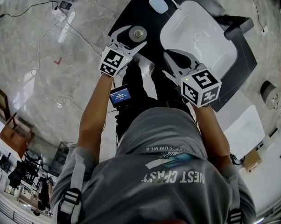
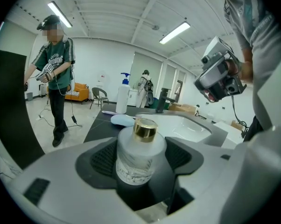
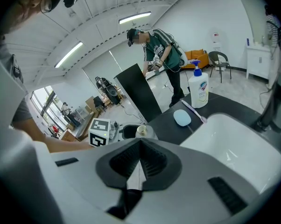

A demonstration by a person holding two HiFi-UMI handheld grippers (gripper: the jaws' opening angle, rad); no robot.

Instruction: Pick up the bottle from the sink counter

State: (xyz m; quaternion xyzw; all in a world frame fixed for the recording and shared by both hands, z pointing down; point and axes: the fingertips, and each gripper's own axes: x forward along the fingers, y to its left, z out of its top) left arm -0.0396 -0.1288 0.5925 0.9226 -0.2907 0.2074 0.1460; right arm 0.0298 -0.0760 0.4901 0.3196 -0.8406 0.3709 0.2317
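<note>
A small frosted glass bottle (image 2: 139, 155) with a gold cap sits between the jaws of my left gripper (image 2: 141, 164), which is shut on its body. In the head view the bottle's cap (image 1: 138, 32) shows from above at the near left edge of the black sink counter (image 1: 131, 6), inside the left gripper (image 1: 131, 38). My right gripper (image 1: 169, 59) hovers beside it, over the counter's front edge by the white basin (image 1: 201, 38), jaws pressed together and empty. From the right gripper (image 3: 140, 161) view, the bottle (image 3: 141, 130) is just ahead.
A white pump soap bottle (image 3: 198, 88), a pale blue oval soap (image 1: 158, 4) and a toothbrush (image 3: 193, 110) lie at the counter's far end. A dark faucet (image 1: 238, 27) stands right of the basin. A person in a green shirt (image 2: 54, 69) stands beyond the counter.
</note>
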